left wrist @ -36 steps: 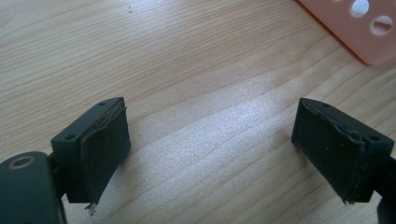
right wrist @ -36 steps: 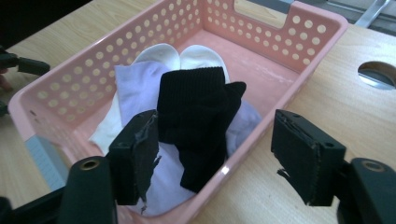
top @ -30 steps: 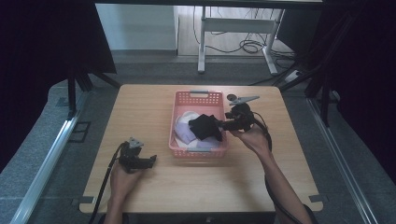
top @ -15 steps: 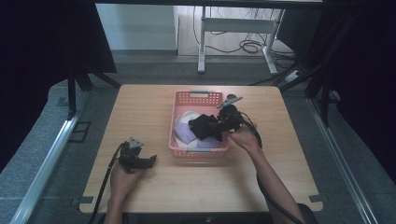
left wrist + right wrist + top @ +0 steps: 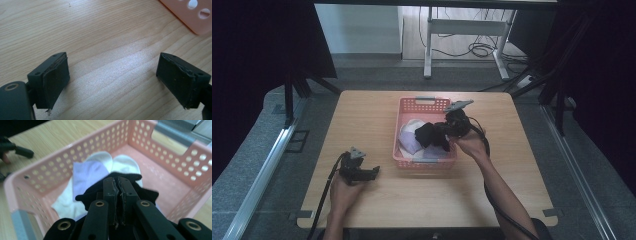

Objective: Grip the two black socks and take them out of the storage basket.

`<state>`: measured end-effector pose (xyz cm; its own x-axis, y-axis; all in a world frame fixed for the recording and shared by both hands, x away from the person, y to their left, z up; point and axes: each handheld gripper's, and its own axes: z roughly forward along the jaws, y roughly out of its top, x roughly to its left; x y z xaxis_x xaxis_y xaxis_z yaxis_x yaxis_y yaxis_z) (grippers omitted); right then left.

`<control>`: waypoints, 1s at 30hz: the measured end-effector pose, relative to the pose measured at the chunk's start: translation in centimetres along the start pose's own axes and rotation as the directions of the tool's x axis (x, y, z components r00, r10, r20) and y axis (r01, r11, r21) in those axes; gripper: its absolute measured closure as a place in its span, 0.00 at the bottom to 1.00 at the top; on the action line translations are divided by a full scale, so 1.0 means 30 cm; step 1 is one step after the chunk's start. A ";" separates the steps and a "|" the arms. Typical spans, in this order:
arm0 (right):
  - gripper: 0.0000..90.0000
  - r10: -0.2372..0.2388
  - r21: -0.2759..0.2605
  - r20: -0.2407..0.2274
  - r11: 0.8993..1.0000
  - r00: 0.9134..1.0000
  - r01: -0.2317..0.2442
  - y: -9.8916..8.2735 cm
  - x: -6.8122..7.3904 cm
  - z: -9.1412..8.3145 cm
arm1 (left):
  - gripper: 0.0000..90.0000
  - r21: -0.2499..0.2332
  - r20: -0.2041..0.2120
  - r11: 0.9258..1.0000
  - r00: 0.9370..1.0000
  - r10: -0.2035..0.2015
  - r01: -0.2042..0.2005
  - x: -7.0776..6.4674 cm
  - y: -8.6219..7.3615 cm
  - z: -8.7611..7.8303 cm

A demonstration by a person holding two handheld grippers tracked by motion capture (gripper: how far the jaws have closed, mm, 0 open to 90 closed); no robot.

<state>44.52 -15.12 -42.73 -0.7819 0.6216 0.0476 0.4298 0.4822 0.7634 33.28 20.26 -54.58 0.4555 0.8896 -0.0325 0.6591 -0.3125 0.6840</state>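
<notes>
On the wooden desk [image 5: 512,150] stands a pink basket [image 5: 424,104] holding white socks [image 5: 100,165]. Above it, the right gripper [image 5: 117,186] pinches a black sock [image 5: 431,135], jaws closed. The left gripper [image 5: 112,75] rests beside the basket, jaws wide apart, empty.

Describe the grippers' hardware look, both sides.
Both are black. The left gripper has blocky fingers with worn dark pads, a grey three-cornered plate on top and a trailing black cable. The right gripper has brass-ringed link arms and a looping black cable. Forearms bare.

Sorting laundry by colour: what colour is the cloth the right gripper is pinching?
Black cloth, clearest in the right gripper view, held over the pink basket.
</notes>
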 end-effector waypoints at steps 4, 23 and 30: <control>0.95 0.001 -0.021 -0.004 1.000 1.000 -0.001 0.054 0.007 -0.025 | 0.12 0.000 0.000 1.000 1.000 0.000 0.000 0.000 0.000 0.000; 0.95 -0.016 -0.095 0.006 0.995 1.000 0.017 0.180 0.028 -0.125 | 0.12 -0.004 0.001 1.000 1.000 -0.002 0.002 0.000 0.001 0.002; 0.95 -0.021 -0.124 0.018 0.992 1.000 0.023 0.236 0.028 -0.179 | 0.12 -0.003 0.001 1.000 1.000 -0.002 0.002 0.000 0.001 0.002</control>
<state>44.50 -14.50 -33.82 -0.7826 0.6222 0.0197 0.3519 0.4160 0.8385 33.35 20.23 -54.60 0.4550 0.8898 -0.0345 0.6579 -0.3097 0.6865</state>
